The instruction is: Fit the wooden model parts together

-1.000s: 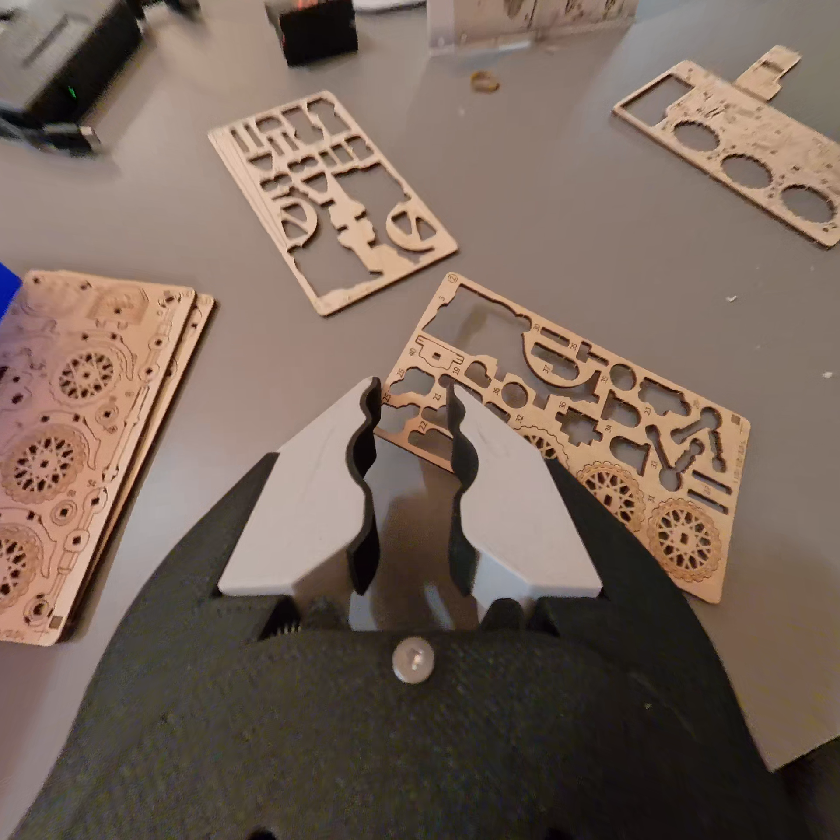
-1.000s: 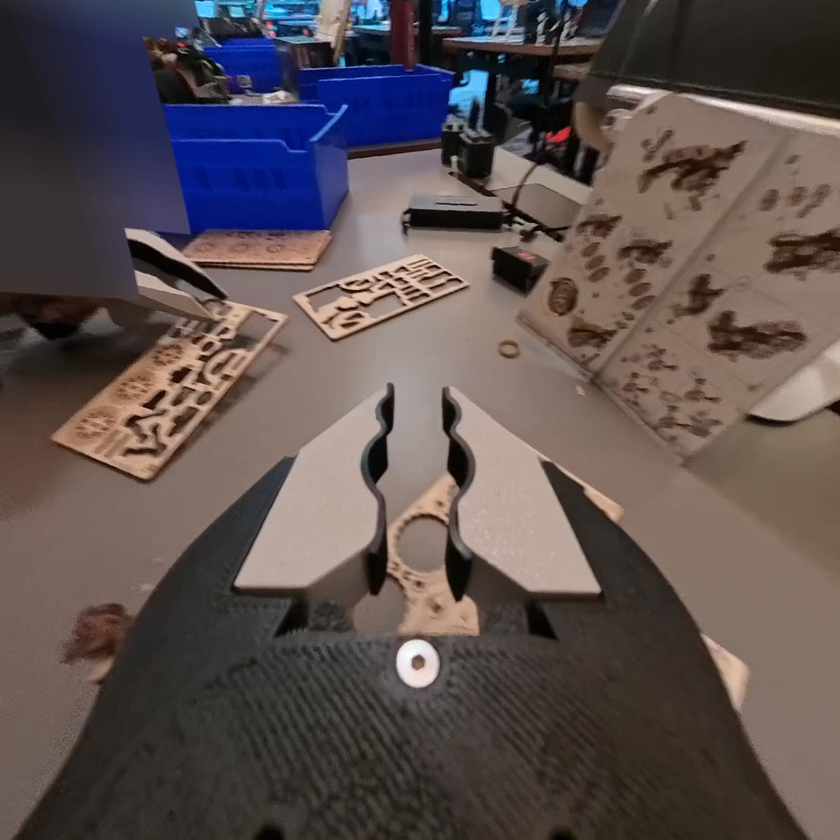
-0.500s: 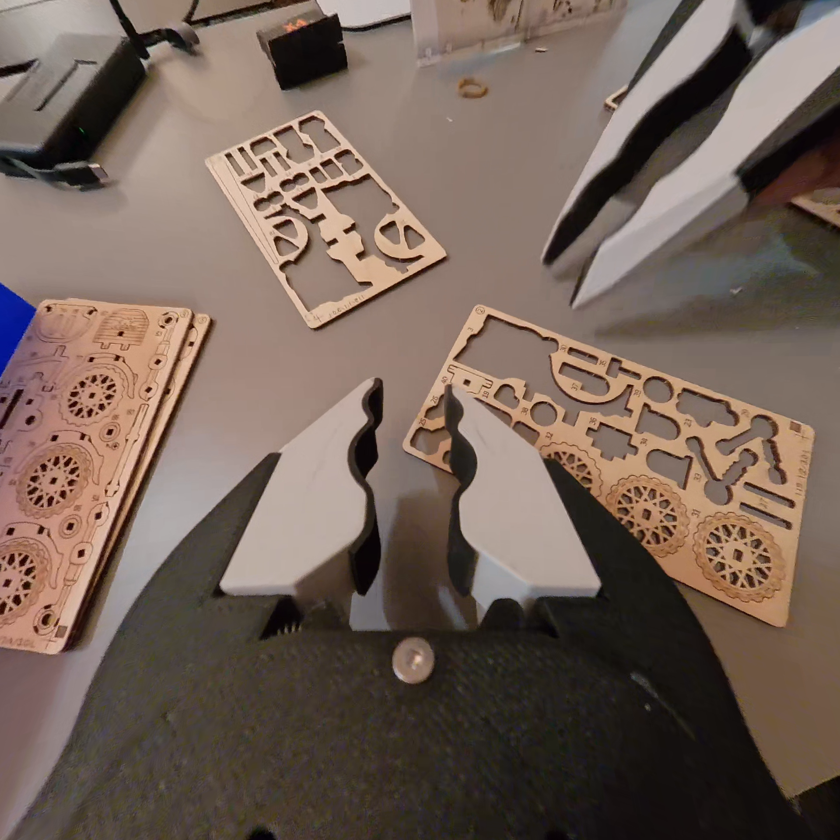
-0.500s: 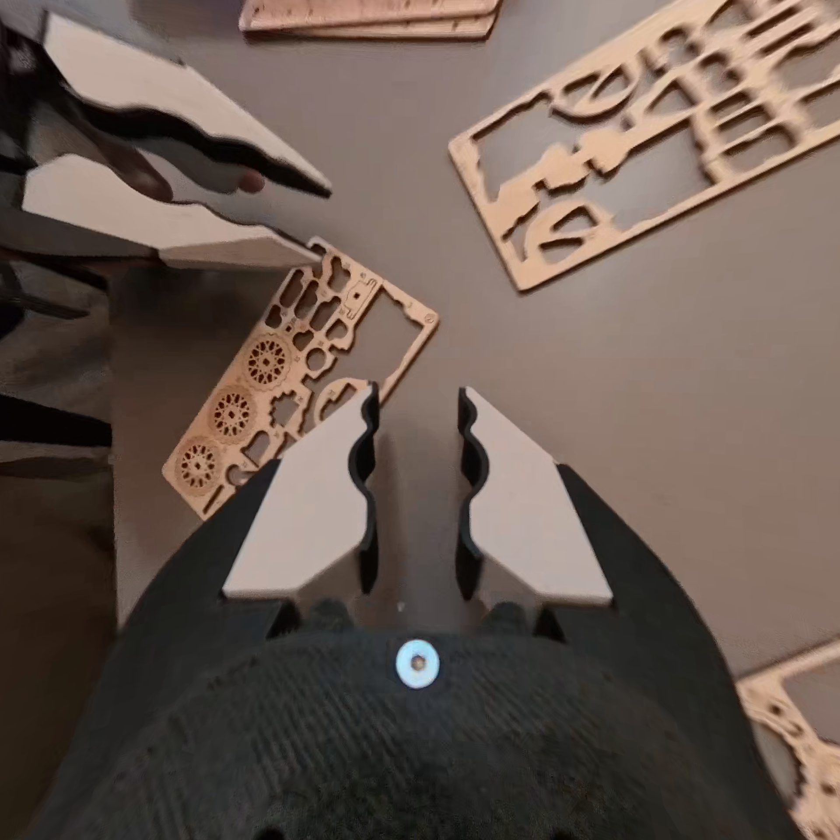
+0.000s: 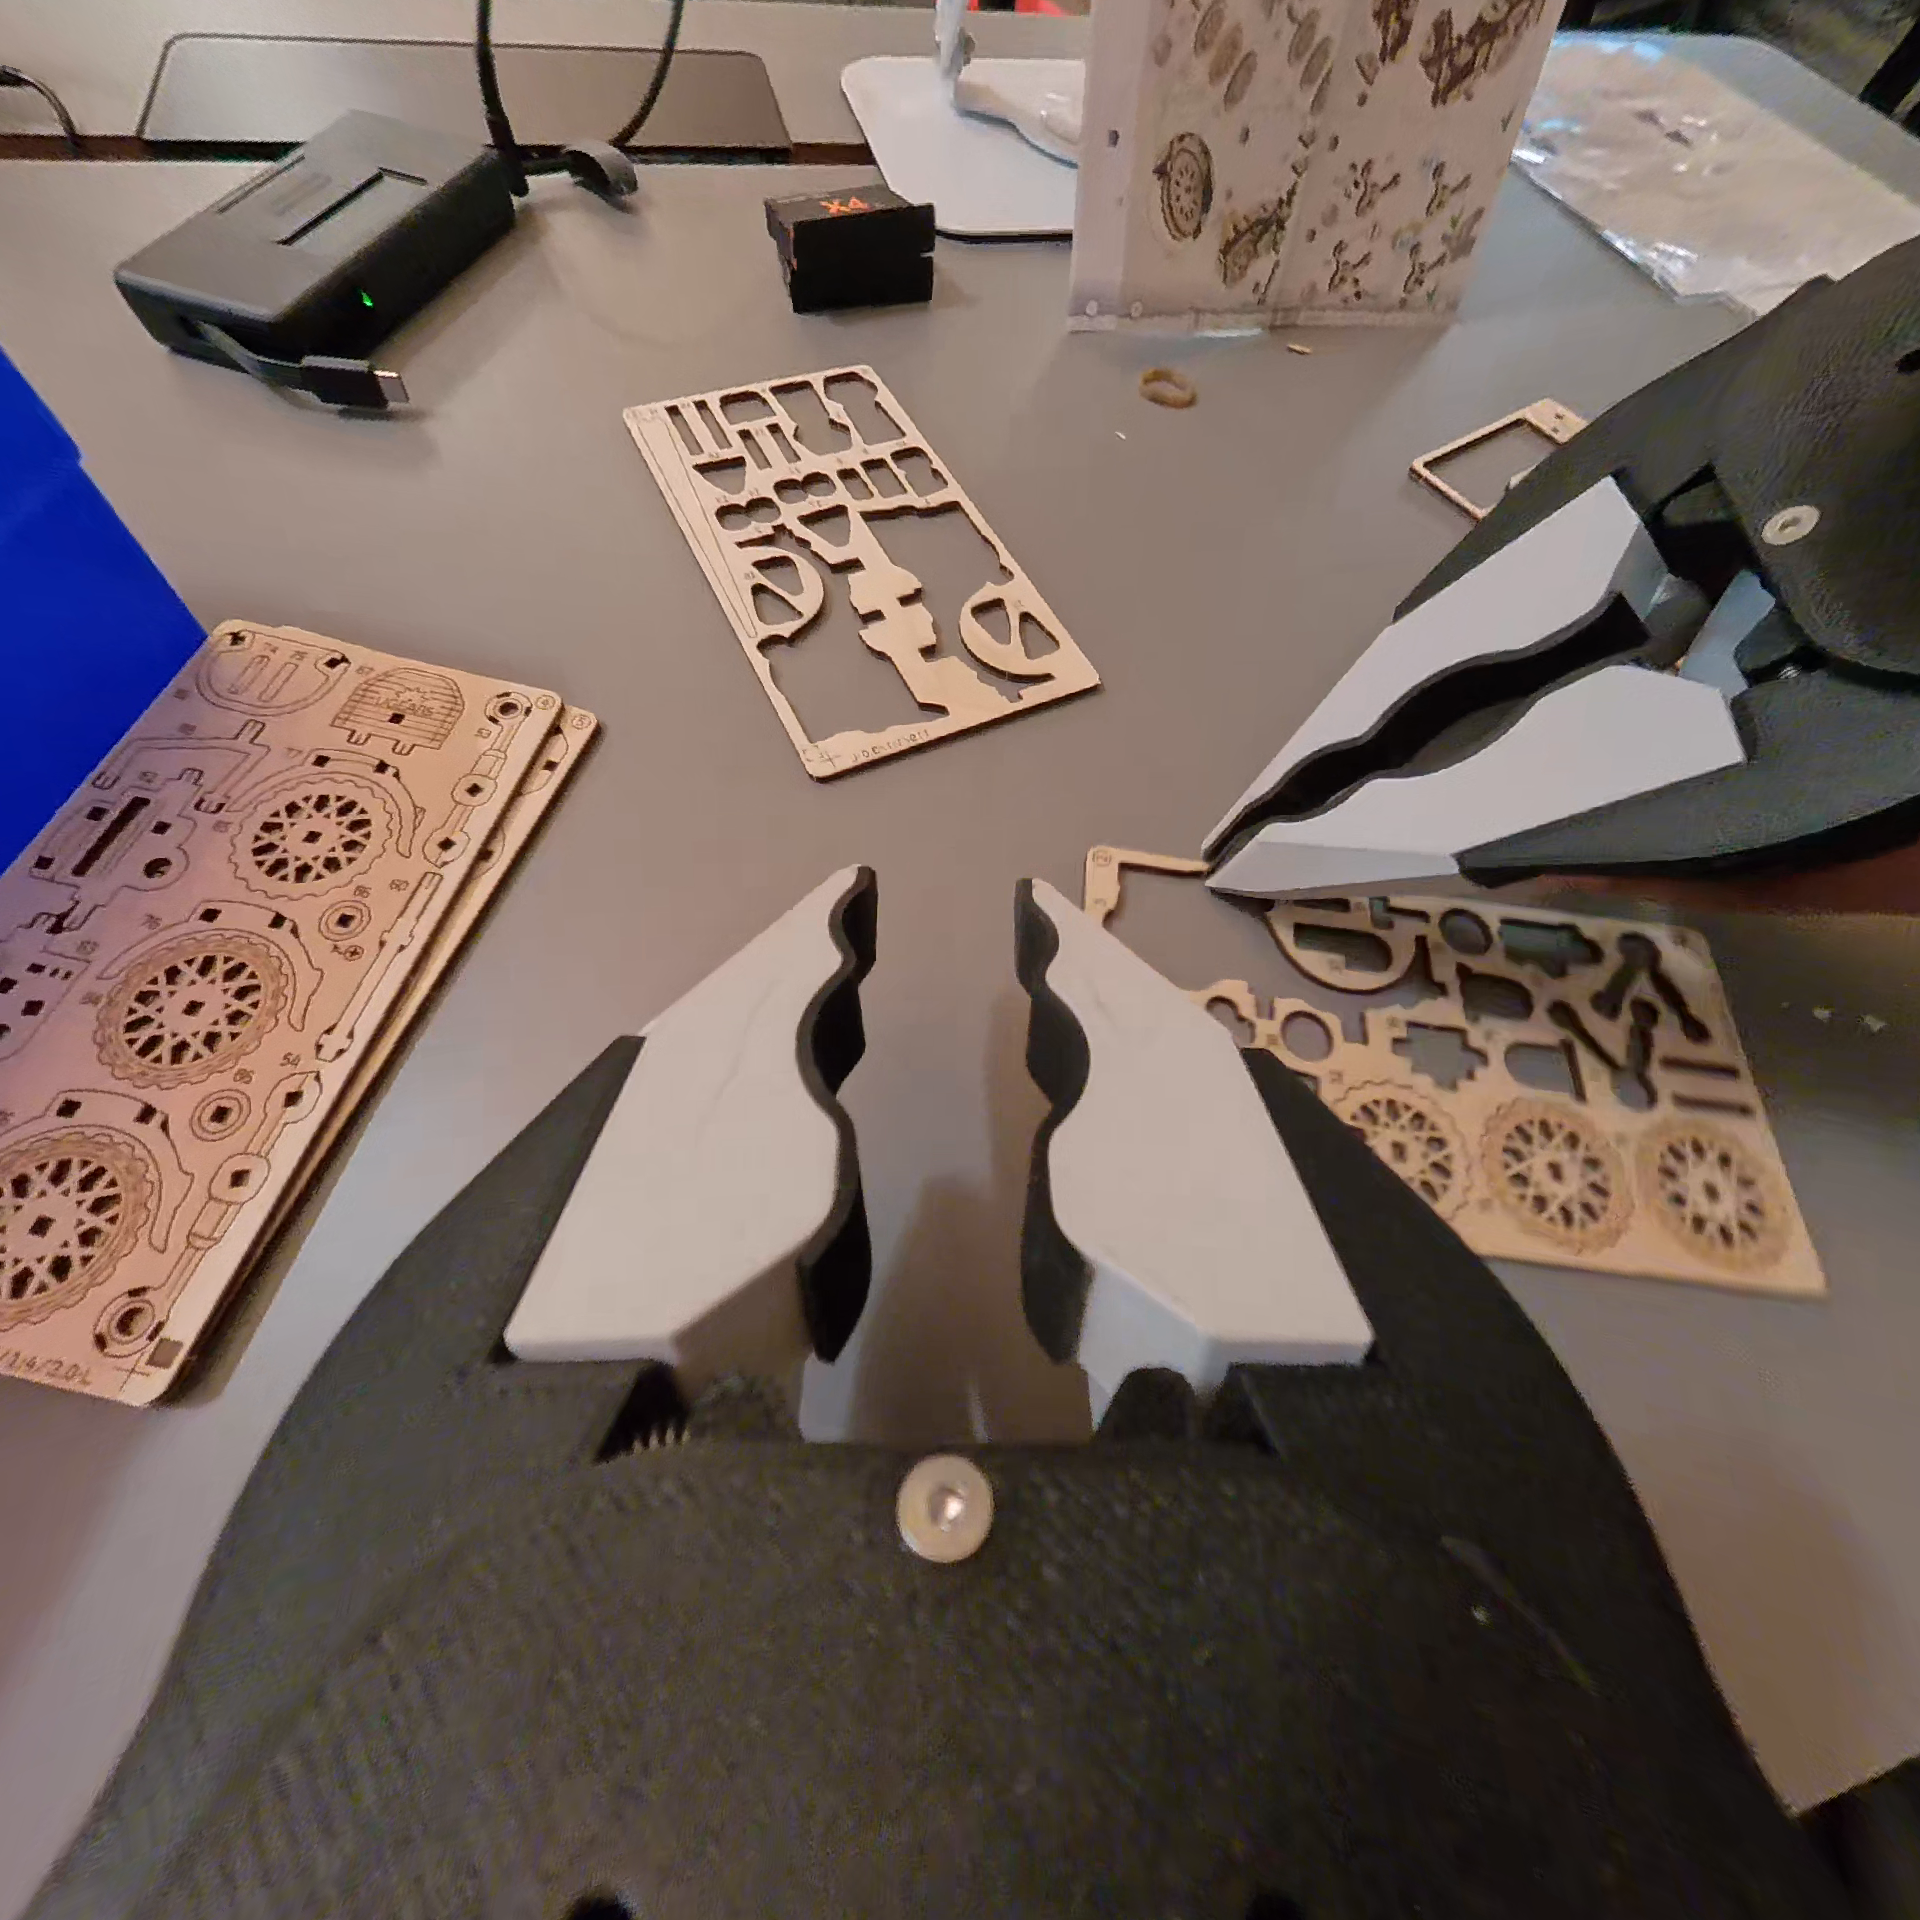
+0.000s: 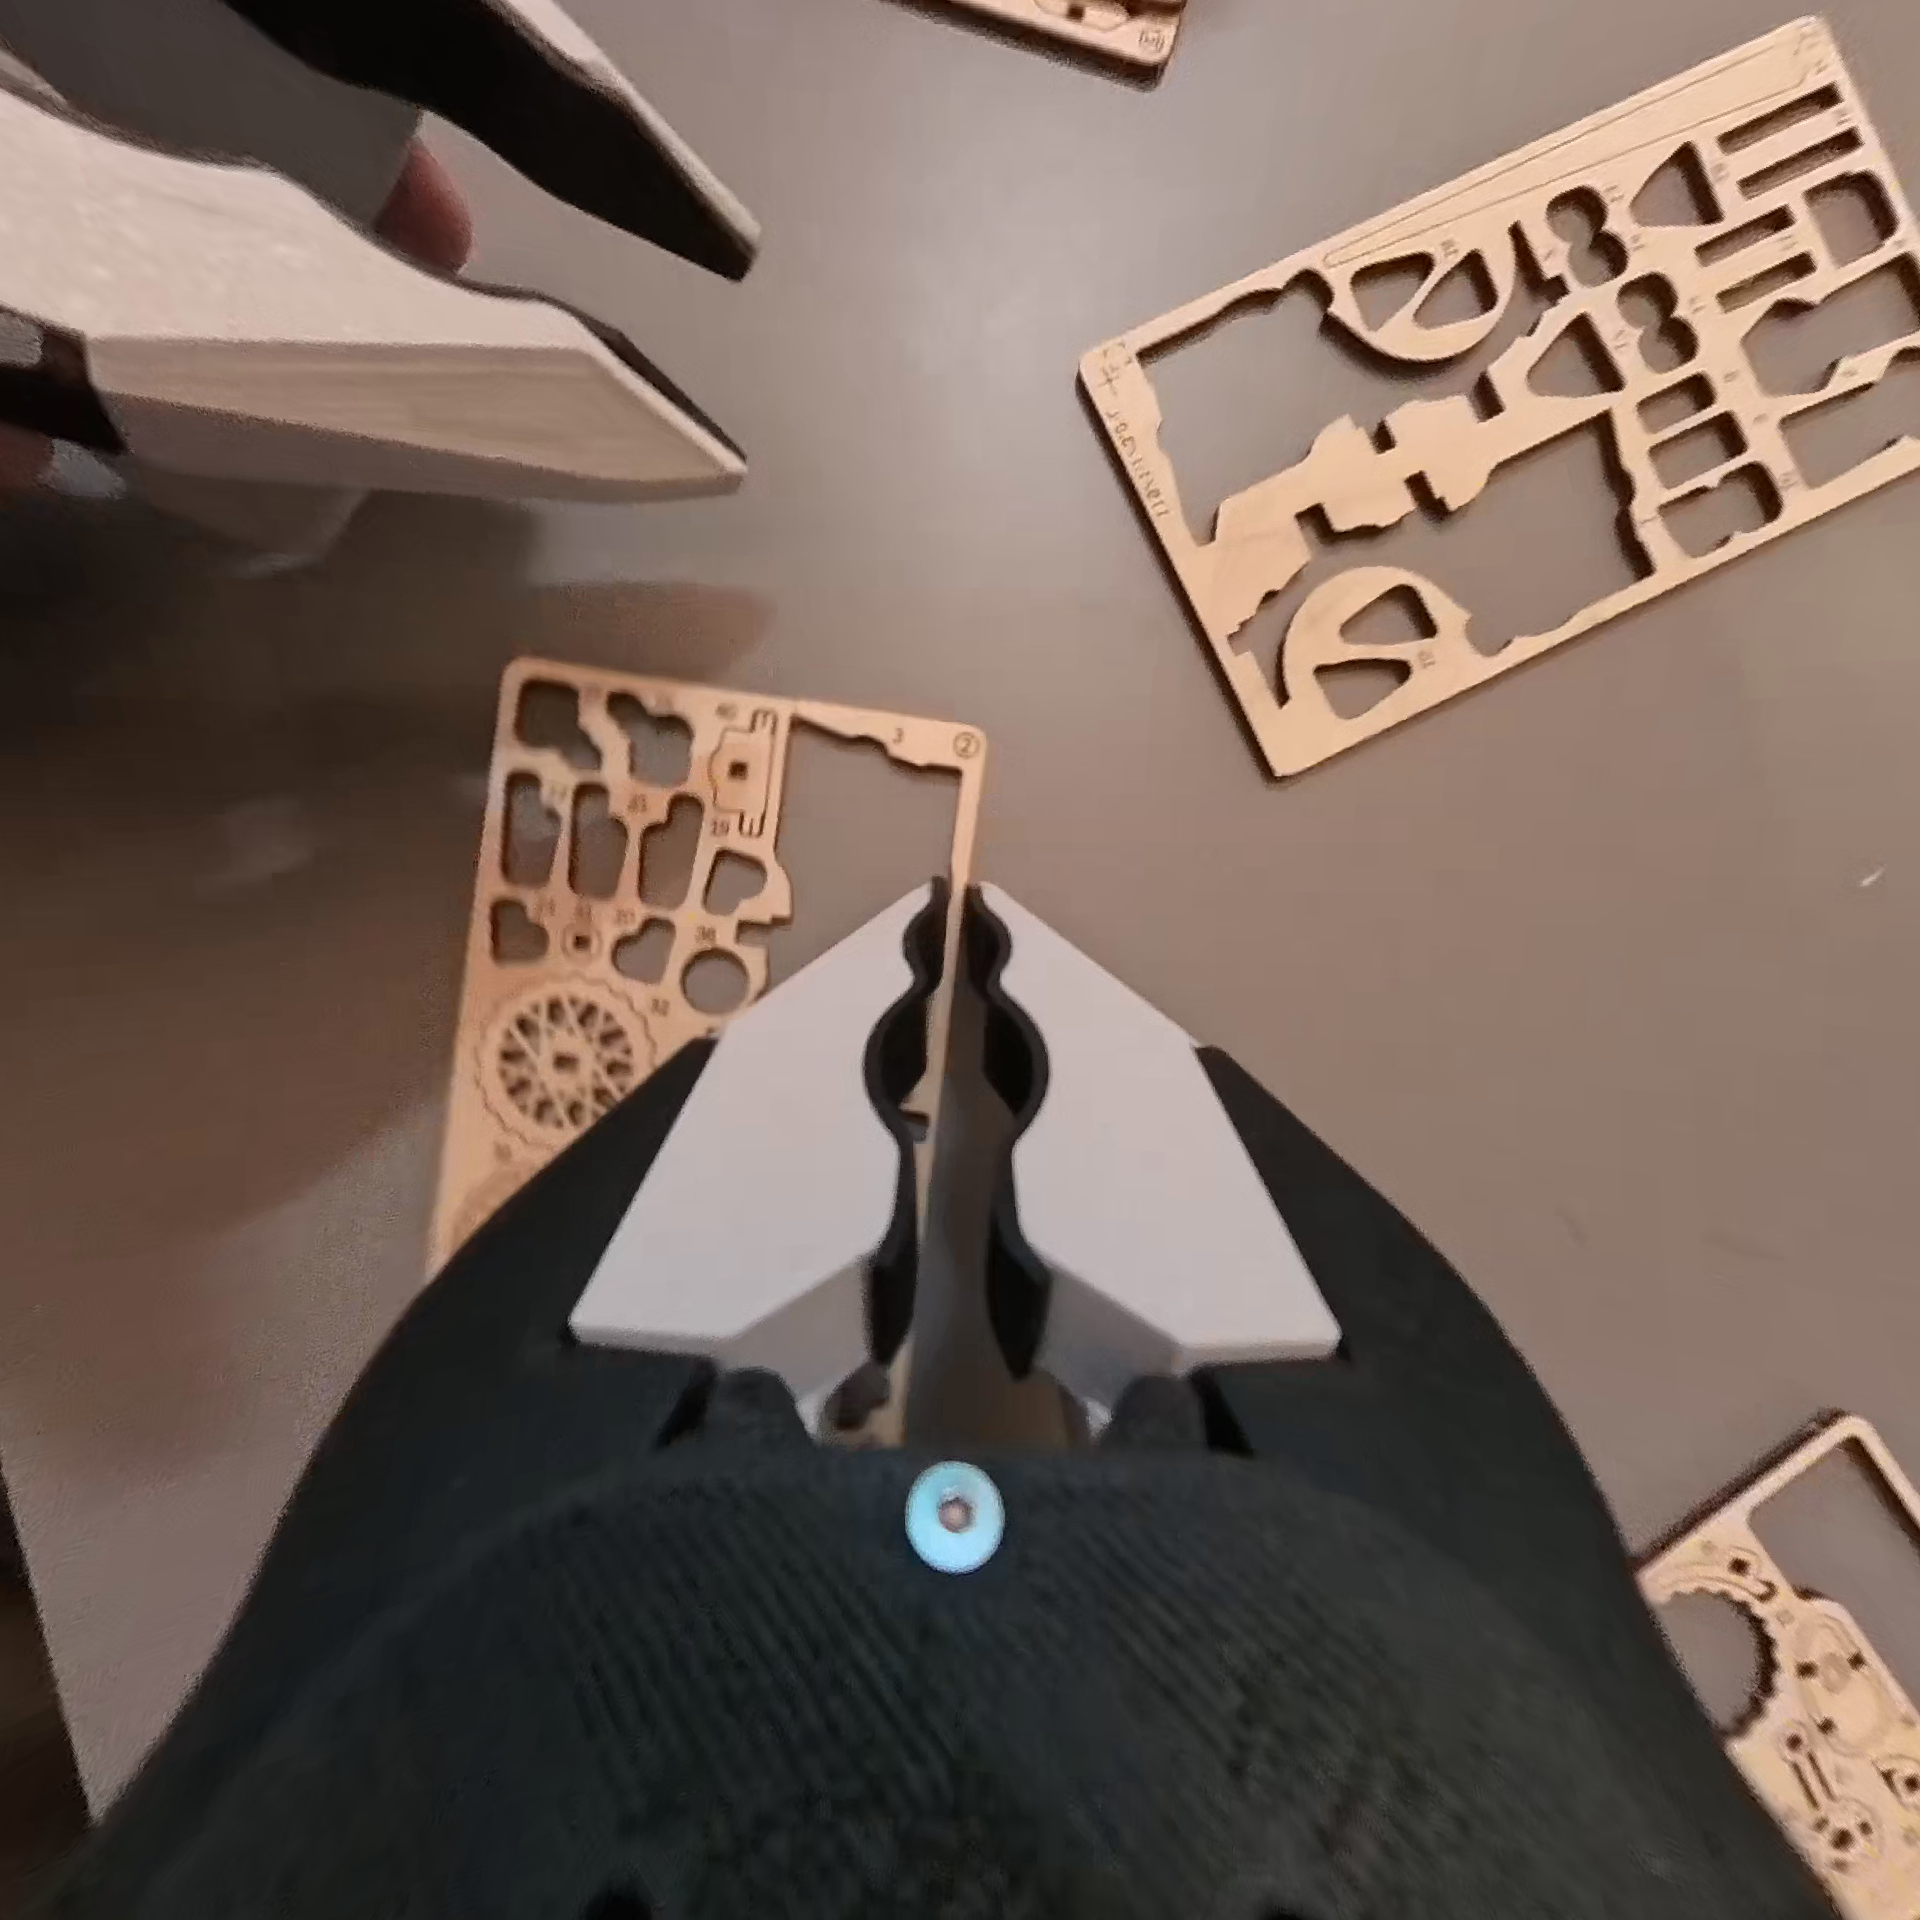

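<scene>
Right hand-held gripper (image 6: 954, 896) pinches the wheel sheet's (image 6: 582, 935) thin edge on the counter (image 6: 1351, 987); left hand-held gripper (image 5: 943, 902) hovers open, empty.

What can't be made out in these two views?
- Wheel sheet, right wrist view: near end hidden under right gripper.
- Same view: whether its fingers clamp the sheet's edge or only straddle it.
- Sheet stack, left wrist view: cut off by left edge.

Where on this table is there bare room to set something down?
Grey table lies bare between the cut-out sheet and the propped booklet, and between the sheet stack and the left gripper. Crowded where the right gripper pinches the wheel sheet.
</scene>
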The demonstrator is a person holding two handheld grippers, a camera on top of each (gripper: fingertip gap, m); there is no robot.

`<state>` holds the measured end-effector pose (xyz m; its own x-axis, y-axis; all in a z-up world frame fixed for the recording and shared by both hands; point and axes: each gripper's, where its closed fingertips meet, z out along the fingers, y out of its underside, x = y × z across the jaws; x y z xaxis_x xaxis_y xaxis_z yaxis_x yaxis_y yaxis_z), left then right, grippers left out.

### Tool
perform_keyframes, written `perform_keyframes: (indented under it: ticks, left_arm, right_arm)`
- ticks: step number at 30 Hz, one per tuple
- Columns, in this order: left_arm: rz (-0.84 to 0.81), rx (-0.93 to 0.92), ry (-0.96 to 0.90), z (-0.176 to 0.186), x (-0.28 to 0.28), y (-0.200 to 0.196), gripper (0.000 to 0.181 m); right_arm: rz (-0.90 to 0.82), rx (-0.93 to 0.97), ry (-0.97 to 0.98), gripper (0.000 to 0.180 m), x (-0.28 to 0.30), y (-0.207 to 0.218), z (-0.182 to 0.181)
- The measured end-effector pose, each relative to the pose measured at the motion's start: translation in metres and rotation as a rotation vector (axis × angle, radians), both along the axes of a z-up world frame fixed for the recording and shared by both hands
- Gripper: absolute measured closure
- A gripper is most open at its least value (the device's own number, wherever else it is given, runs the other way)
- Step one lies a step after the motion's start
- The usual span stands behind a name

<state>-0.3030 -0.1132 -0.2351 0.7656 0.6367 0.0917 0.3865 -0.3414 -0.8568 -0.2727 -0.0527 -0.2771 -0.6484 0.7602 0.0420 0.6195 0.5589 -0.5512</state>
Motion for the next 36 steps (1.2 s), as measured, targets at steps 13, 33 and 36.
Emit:
perform_keyframes:
  ticks: [13, 33, 36]
  left_arm:
    - [-0.195, 0.379, -0.264, 0.031, 0.031, 0.021, 0.146]
    - [-0.475, 0.525, -0.399, 0.053, 0.067, 0.024, 0.178]
    - [-0.477, 0.498, -0.372, 0.051, 0.067, 0.022, 0.177]
  right_arm:
    - [-0.087, -0.447, 0.159, 0.180, -0.012, 0.007, 0.083]
    - [0.258, -0.456, 0.026, 0.139, 0.023, -0.015, 0.113]
    - [0.326, -0.379, -0.031, 0.140, 0.022, -0.018, 0.103]
